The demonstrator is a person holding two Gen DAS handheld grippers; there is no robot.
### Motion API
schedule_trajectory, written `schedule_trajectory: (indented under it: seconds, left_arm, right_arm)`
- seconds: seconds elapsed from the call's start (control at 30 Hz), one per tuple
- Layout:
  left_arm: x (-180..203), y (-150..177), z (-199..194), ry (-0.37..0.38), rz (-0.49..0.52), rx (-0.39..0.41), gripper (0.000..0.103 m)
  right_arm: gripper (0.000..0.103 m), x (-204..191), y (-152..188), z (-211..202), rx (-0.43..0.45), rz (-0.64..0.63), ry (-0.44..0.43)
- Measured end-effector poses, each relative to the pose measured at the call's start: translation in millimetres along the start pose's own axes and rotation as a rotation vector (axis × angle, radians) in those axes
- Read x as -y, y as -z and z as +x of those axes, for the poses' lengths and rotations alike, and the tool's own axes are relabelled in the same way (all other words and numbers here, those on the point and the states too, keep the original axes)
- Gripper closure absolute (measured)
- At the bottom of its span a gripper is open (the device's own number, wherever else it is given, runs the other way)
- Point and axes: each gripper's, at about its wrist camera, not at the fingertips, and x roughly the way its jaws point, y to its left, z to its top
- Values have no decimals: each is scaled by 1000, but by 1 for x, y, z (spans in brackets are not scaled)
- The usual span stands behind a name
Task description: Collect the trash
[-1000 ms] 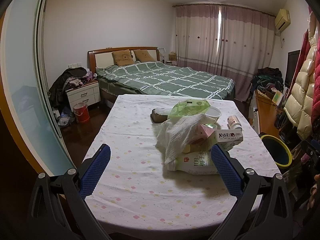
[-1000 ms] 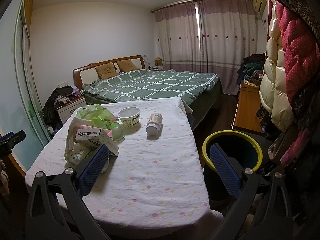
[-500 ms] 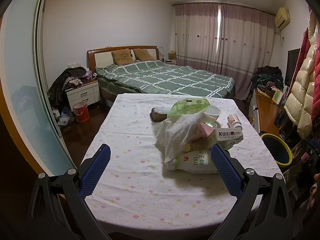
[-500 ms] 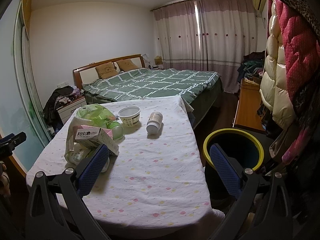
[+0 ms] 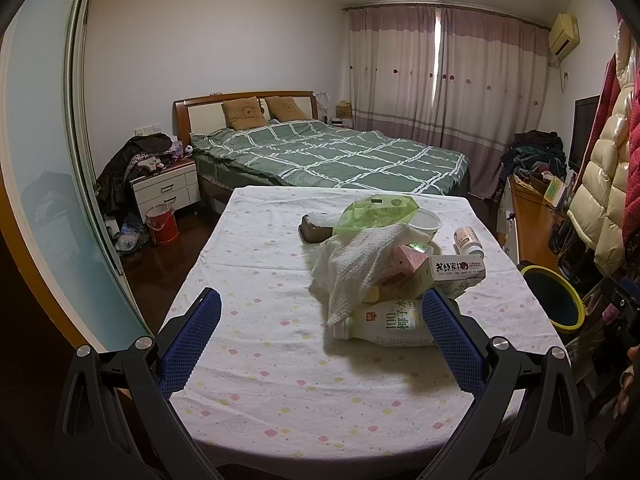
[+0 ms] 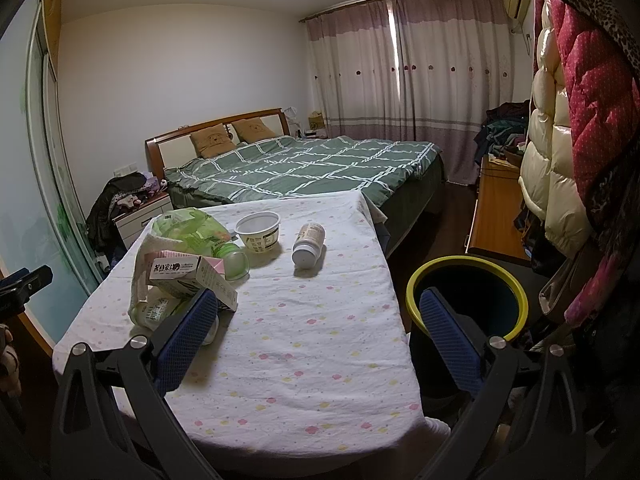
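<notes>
sideways, milk bottle (image 5: 390, 322), cap leftward

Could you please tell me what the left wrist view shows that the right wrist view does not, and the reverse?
Only the left wrist view shows the brown item behind the green bag, the red bucket on the floor, and the big bottle's label. Only the right wrist view shows the whole bin and the table's right edge beside it. Both show the trash pile with the bag, carton, white cup and small bottle, plus the bed. The left gripper and right gripper are both open and empty.
</notes>
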Motion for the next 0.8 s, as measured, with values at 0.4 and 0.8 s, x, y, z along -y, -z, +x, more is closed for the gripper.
schedule_trajectory:
  seconds: [0.4,0.8]
  left_arm:
    - [1,1,0,0,1,-1,4]
    - [2,2,0,-1,3,-3,4]
  right_arm:
    - [6,1,0,0,-1,3,-1]
    - [6,2,1,1,-4,5,-3]
